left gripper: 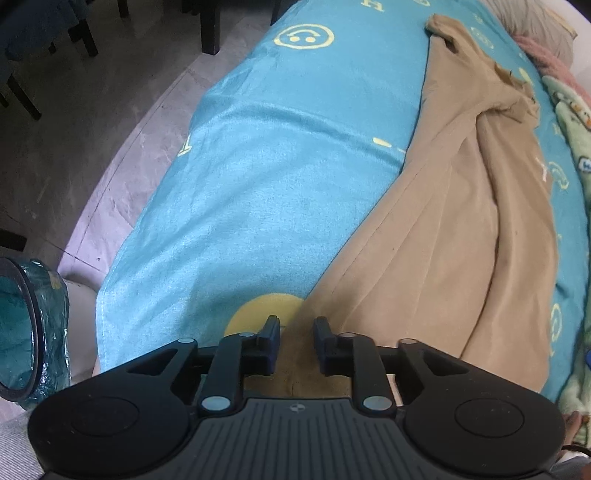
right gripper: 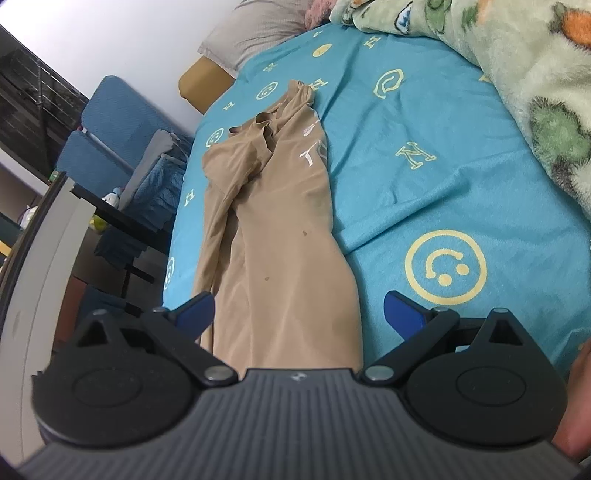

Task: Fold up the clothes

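A tan garment [left gripper: 443, 221] lies stretched lengthwise on a teal bed sheet [left gripper: 277, 166] printed with yellow smileys and letters. My left gripper [left gripper: 295, 332] points steeply down at the garment's near corner. Its jaws stand narrow, with a fold of the tan cloth pinched between them. In the right wrist view the same tan garment [right gripper: 280, 229] runs away from me, white lettering near its far end. My right gripper [right gripper: 299, 314] is wide open just above the garment's near end, one blue fingertip [right gripper: 195, 310] at each side of the cloth, not pressing on it.
A green fleece blanket [right gripper: 517, 74] is bunched along the right of the bed, a grey pillow [right gripper: 258, 33] at the head. A bin lined with a teal bag [left gripper: 22, 325] stands by the bed's near left corner. Blue chairs [right gripper: 110, 122] and a dark table stand left of the bed.
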A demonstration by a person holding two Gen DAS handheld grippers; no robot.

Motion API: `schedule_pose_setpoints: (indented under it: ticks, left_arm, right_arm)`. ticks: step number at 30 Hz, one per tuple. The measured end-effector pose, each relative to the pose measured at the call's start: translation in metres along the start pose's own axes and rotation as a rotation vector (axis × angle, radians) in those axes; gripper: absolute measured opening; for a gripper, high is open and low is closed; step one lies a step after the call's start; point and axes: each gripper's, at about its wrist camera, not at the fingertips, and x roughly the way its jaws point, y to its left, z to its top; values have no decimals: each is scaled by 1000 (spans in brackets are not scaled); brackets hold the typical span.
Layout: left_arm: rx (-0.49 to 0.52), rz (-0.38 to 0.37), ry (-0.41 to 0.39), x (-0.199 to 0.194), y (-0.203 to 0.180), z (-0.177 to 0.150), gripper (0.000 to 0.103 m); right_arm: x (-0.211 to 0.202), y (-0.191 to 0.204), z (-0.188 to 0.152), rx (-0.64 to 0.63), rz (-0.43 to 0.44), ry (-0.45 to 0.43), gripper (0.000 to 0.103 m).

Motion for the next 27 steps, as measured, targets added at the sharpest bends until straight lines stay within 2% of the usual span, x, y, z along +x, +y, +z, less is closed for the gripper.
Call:
schedule_pose_setpoints:
  ticks: [2,5,6,9,12,15,19,21,24,27]
  left_arm:
    - [19,27,5,6,-1,1,38]
    - [49,35,4,10,-6,0,37]
    - [58,35,3,10,-8,0,33]
    - [122,43,4,12,-15,-4,4]
    - [206,72,-90,-6,-29,-14,3]
    - [322,106,-234,-36,-48,-31,3]
    - [531,143,-408,-78,-81,-62,3]
    - [635,144,-469,-96,-103,-81,3]
    - [795,145,-503,-108,-138,-112,3]
    - [878,108,-464,-99,-165,-136,3]
  right_arm:
    - [1,-3,0,14,-3,7,100]
    - [4,-7,0,45,0,23,100]
    - [5,-9,0,52,3,27,100]
    - [5,-10,0,55,0,29,100]
    - [5,-10,-1,37,-26,22,100]
    - [2,-10,-2,15,-56,-4,100]
    - [-1,-12,-2,23,-56,-17,100]
    - [0,-13,-1,25,-53,-15,100]
    - [0,-12,-1,17,-82,-22,100]
    - [0,-11,-2,-1,-103,-36,100]
